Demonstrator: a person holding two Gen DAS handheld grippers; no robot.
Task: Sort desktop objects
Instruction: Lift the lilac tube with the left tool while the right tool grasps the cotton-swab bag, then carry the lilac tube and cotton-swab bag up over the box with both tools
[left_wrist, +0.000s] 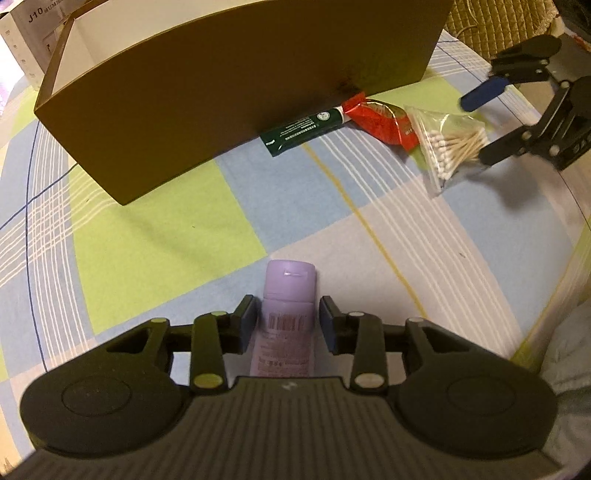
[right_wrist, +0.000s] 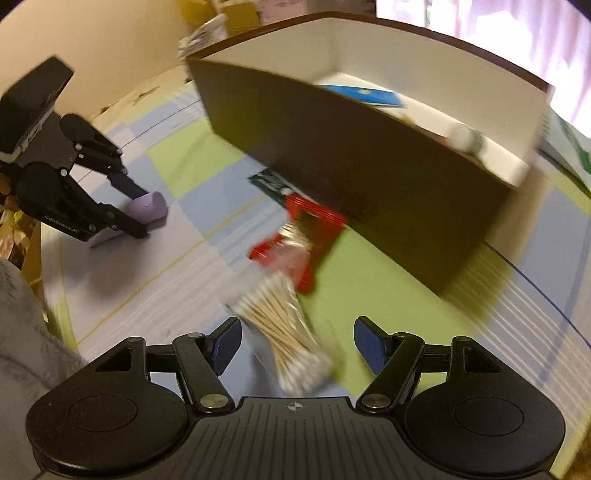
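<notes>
A lilac tube (left_wrist: 290, 280) lies on the checked cloth between the fingers of my left gripper (left_wrist: 290, 306). A thin gap shows beside its right pad, so the jaws stand slightly open around the tube. In the right wrist view the same tube (right_wrist: 151, 206) lies under the left gripper (right_wrist: 142, 212). My right gripper (right_wrist: 297, 332) is open over a clear bag of cotton swabs (right_wrist: 284, 325), not touching it. A red packet (left_wrist: 384, 118) and a dark green tube (left_wrist: 303, 131) lie against the brown box (left_wrist: 221, 92). The right gripper (left_wrist: 476, 129) hovers at the swab bag (left_wrist: 450, 144).
The brown box (right_wrist: 369, 177) has a white inside holding a blue flat item (right_wrist: 365, 94) and a pale round item (right_wrist: 465, 138). A white carton (left_wrist: 33, 33) and a wicker basket (left_wrist: 495, 22) stand behind. A grey sleeve (right_wrist: 18, 314) is at the left edge.
</notes>
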